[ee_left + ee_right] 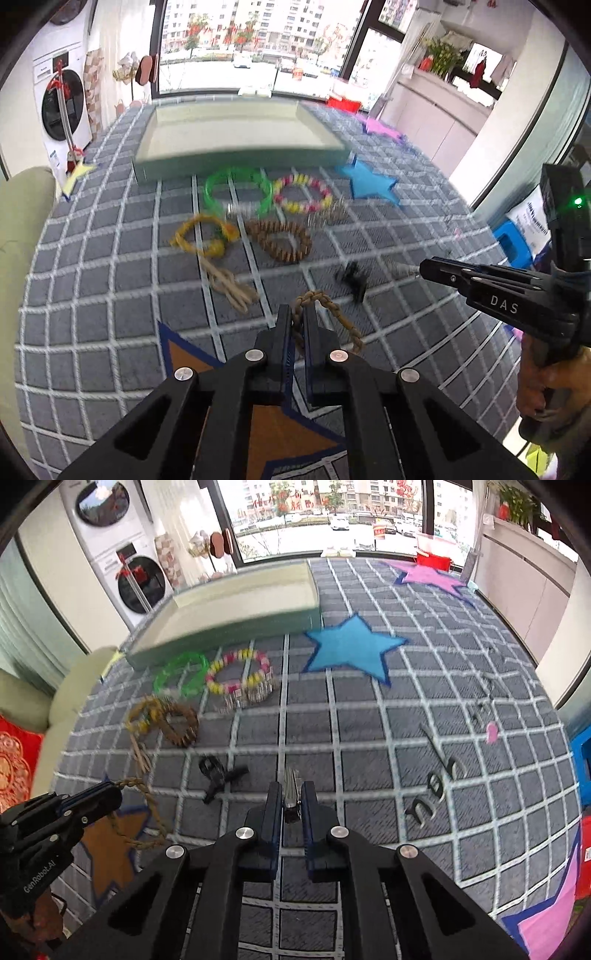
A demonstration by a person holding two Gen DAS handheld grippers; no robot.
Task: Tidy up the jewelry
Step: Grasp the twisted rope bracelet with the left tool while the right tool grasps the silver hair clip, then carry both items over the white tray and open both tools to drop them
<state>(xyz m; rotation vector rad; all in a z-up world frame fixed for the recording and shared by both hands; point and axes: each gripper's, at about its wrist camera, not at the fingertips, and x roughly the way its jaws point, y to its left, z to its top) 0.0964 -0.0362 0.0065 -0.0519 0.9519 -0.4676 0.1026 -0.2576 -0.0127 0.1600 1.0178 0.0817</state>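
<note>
Left wrist view shows my left gripper (297, 317) clamped on a braided rope bracelet (325, 314), raised above the checked tabletop (110, 277). My right gripper (291, 794) is clamped on a small metal piece (290, 788). Judging by the tray (236, 136) at the far edge, which looks bare, sorting has barely begun: 4 bracelets, green (238, 190), beaded (303, 194), yellow (203, 236) and brown (280, 240), plus a black clip (354, 280), lie before it. Open tabletop runs between me and them.

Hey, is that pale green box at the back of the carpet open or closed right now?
Open. The pale green box has no lid on it, and both wrist views look down past its raised rim onto a bare cream floor inside; no jewelry shows in it.
</note>
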